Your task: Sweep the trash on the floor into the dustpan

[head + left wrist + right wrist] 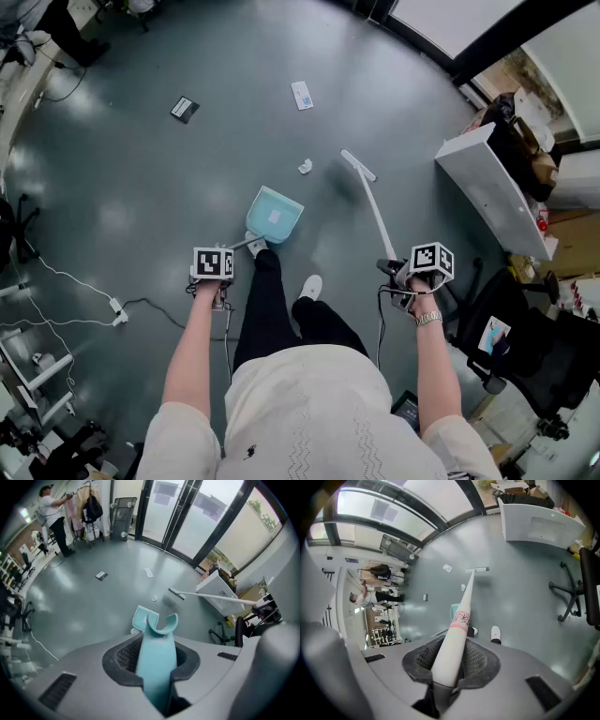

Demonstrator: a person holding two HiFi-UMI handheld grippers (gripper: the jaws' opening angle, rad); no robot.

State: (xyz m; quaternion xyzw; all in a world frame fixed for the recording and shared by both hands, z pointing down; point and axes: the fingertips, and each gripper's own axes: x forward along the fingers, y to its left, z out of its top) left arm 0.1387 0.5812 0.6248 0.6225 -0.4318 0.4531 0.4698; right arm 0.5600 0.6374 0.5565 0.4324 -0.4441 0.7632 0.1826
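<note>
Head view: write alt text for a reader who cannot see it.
From above, a person holds a pale blue plastic dustpan in the left tool and a white long-handled broom in the right tool; a crumpled white scrap lies ahead.

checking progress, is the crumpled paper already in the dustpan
No, the crumpled paper lies on the floor, apart from the dustpan and beyond it.

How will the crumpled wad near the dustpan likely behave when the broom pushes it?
The wad looks like small crumpled paper, so it is probably very light and apt to tumble ahead of the broom. Its lumpy shape likely won't roll straight, so it may veer past the dustpan.
</note>
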